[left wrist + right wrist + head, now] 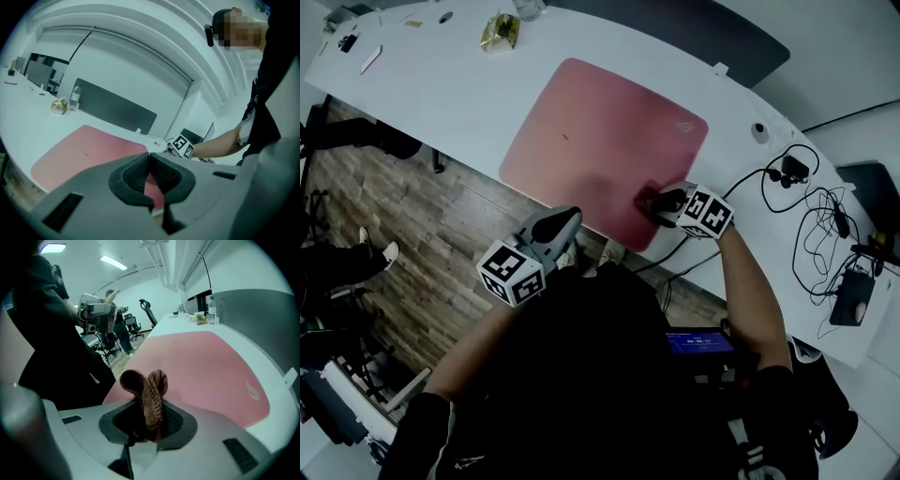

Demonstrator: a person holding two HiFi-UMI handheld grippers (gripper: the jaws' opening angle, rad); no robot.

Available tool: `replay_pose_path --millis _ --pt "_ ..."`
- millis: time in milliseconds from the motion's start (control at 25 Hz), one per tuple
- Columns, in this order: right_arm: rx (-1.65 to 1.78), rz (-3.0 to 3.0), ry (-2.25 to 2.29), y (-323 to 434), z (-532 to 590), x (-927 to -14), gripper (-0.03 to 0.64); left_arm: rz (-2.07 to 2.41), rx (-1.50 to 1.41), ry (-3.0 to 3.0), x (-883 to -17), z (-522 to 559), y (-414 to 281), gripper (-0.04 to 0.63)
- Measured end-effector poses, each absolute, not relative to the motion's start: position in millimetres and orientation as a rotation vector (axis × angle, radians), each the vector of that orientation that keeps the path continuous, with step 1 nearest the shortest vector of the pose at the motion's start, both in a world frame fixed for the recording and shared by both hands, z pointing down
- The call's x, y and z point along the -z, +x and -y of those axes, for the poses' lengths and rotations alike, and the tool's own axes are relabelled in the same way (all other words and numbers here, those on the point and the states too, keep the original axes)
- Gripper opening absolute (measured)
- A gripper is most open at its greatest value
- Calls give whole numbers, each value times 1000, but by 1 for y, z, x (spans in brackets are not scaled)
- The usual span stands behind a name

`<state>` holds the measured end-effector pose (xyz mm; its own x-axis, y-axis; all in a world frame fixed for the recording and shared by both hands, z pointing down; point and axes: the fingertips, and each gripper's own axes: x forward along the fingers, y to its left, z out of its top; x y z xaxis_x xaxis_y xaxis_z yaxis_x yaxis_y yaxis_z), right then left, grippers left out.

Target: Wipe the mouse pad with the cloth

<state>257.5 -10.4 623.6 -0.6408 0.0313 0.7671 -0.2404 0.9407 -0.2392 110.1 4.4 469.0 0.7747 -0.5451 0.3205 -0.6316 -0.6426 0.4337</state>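
The right gripper [148, 422] has its jaws clamped on a brown knitted cloth [146, 392], which sticks up from between them in two folded lobes. In the head view the right gripper sits low over the near right corner of the red mouse pad [600, 141], and the cloth shows there only as a dark patch against the pad's surface. The left gripper [150, 180] has its jaws drawn together with nothing between them. It hangs at the near edge of the white table [441, 84], just off the pad's front edge and well apart from the cloth. The pad lies flat in the middle of the table. Black cables [811, 220] sprawl to its right, and a crumpled gold wrapper [500, 31] lies beyond it at the far side.
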Motion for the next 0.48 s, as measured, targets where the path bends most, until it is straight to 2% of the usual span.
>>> replay_pose_path --millis 480 --pt "-190 2199 394 306 111 -621 112 962 -253 2403 -474 -5 122 9"
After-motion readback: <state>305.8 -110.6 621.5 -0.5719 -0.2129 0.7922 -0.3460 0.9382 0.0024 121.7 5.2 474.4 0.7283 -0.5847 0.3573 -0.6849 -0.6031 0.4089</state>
